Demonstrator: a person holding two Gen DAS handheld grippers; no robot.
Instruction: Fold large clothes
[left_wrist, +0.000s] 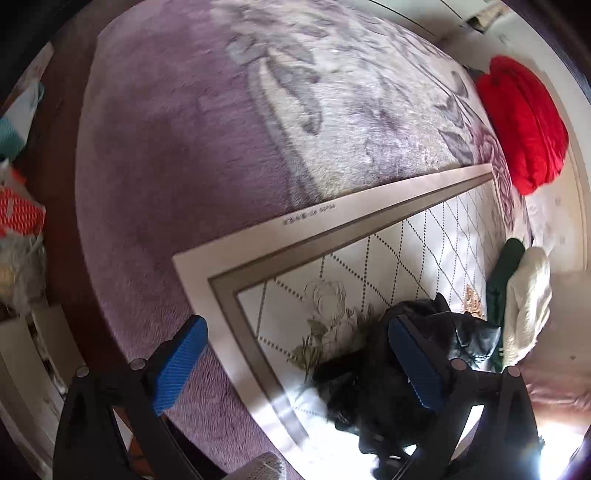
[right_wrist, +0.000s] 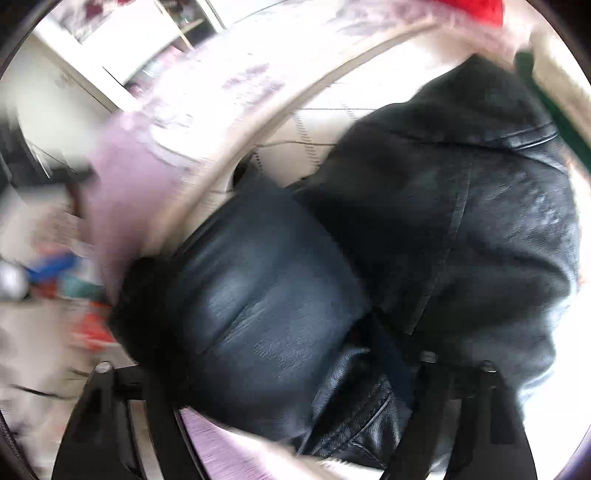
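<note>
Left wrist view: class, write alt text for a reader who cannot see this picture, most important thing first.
The left gripper hangs open over a bed, its blue pads wide apart, one beside a crumpled black leather jacket lying on a white quilted mat. A purple floral blanket covers the bed beyond; a red padded garment, a green one and a cream one lie along the right edge.

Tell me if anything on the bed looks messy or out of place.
The black leather jacket lies bunched in a heap on the quilted white cover rather than spread flat. Beside it, a green garment and a cream one sit rolled at the edge.
</note>
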